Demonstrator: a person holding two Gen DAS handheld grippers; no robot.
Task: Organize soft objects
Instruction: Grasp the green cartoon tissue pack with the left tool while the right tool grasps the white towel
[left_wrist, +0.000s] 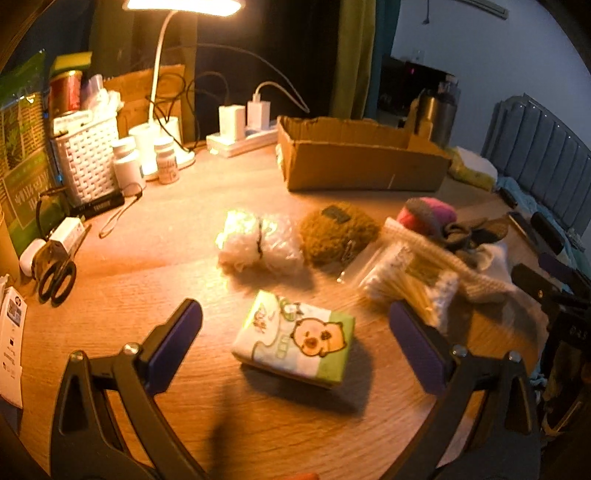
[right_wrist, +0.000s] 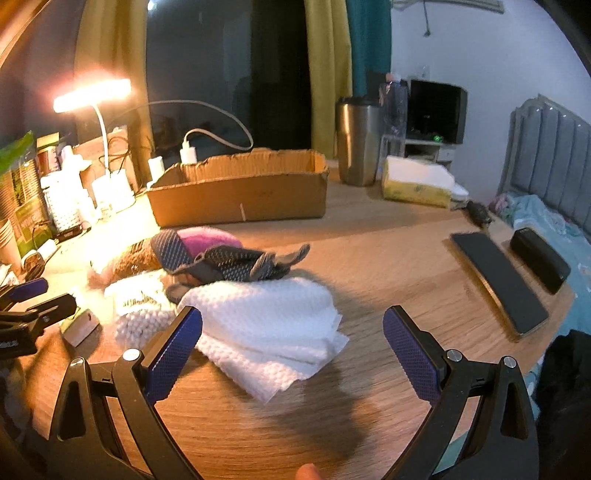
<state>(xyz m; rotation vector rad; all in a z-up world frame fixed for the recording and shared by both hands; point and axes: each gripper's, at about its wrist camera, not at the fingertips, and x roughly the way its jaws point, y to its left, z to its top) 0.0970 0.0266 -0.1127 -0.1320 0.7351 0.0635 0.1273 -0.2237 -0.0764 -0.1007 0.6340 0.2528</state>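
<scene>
My left gripper (left_wrist: 295, 328) is open above the wooden table, with a cartoon-print tissue pack (left_wrist: 293, 338) lying between its fingers. Behind it lie a white bubble-wrap bundle (left_wrist: 258, 240), a brown fuzzy pouch (left_wrist: 338, 230), a bag of cotton swabs (left_wrist: 406, 280) and grey-and-pink socks (left_wrist: 428, 216). My right gripper (right_wrist: 291, 332) is open and empty, just in front of a folded white cloth (right_wrist: 266, 325). The socks (right_wrist: 218, 254) lie behind the cloth. An open cardboard box (right_wrist: 240, 199) stands at the back; it also shows in the left wrist view (left_wrist: 362, 162).
A lit desk lamp (left_wrist: 159, 74), white basket (left_wrist: 86, 155), pill bottles (left_wrist: 127, 162), scissors (left_wrist: 57, 277) and a power strip (left_wrist: 240, 140) crowd the left and back. A steel tumbler (right_wrist: 356, 142), sponge pack (right_wrist: 417, 181), phone (right_wrist: 498, 280) and black case (right_wrist: 539, 258) sit on the right.
</scene>
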